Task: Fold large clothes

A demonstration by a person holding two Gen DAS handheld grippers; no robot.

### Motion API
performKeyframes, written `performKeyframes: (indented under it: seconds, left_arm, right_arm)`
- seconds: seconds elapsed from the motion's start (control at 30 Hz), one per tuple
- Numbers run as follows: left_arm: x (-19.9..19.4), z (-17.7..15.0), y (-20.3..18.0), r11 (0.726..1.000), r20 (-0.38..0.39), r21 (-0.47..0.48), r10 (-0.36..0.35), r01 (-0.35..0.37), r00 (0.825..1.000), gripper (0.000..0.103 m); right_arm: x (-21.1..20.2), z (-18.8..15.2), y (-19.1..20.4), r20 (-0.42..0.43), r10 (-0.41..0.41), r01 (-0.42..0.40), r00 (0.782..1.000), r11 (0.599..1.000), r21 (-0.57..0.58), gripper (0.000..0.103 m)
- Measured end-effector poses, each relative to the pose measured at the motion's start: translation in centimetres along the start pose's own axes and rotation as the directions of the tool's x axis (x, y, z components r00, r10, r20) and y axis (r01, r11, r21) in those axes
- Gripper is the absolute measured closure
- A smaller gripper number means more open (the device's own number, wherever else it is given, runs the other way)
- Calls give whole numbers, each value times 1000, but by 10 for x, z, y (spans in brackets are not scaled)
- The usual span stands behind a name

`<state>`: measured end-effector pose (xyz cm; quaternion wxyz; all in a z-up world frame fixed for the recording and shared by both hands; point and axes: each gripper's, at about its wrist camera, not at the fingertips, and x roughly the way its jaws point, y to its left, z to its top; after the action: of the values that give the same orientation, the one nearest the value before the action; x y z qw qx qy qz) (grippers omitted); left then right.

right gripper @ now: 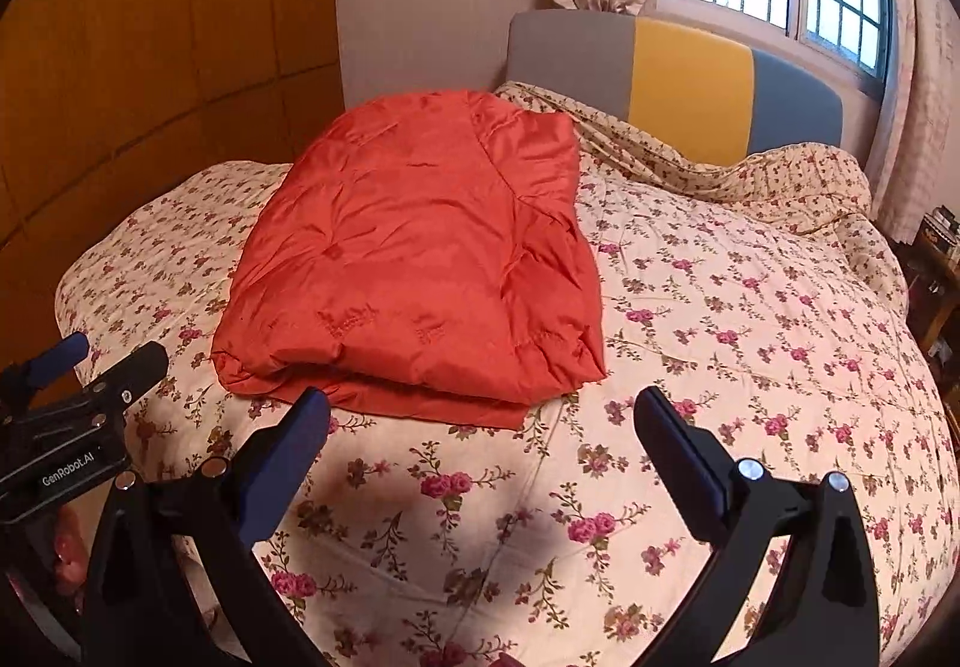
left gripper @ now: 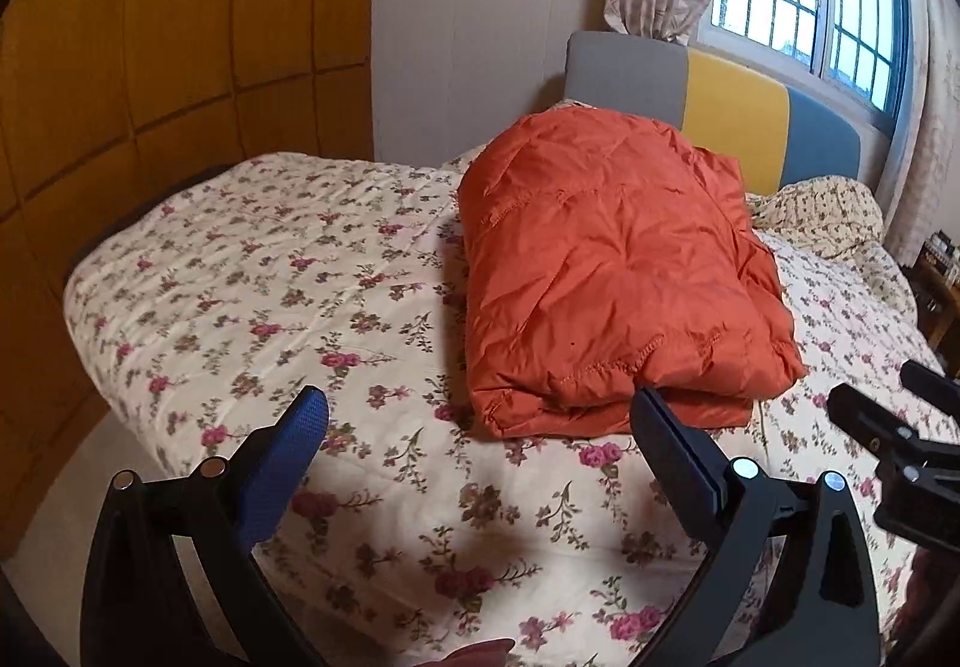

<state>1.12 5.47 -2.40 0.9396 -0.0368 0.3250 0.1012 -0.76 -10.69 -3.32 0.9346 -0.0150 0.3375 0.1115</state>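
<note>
Both tools hang over the flowered bedspread (left gripper: 252, 271) with nothing between their fingers: the left tool (left gripper: 480, 427) gapes wide at the bottom of its frame, the right tool (right gripper: 483, 421) likewise. Just beyond them lies the folded orange down jacket (right gripper: 414, 259), centre frame, below the grey-and-yellow headboard (right gripper: 678, 84).
</note>
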Motion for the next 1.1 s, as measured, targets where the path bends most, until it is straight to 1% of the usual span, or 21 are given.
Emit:
performKeyframes:
  seconds: [0.07, 0.3, 1.1]
  left_arm:
    - [-3, -1, -2, 1000, 7, 12, 10, -10, 1000, 3]
    - [-12, -3, -9, 999, 24, 38, -3, 2, 1000, 3]
    - [-10, -7, -16, 999, 8, 35, -14, 13, 1000, 3]
  right_arm:
    - [-5, -1, -3, 6, 4, -4, 1000, 1000, 15, 2]
    - [-15, -2, -9, 20, 7, -7, 1000, 999, 44, 2]
    - [-10, -5, -12, 0, 18, -18, 1000, 998, 57, 2]
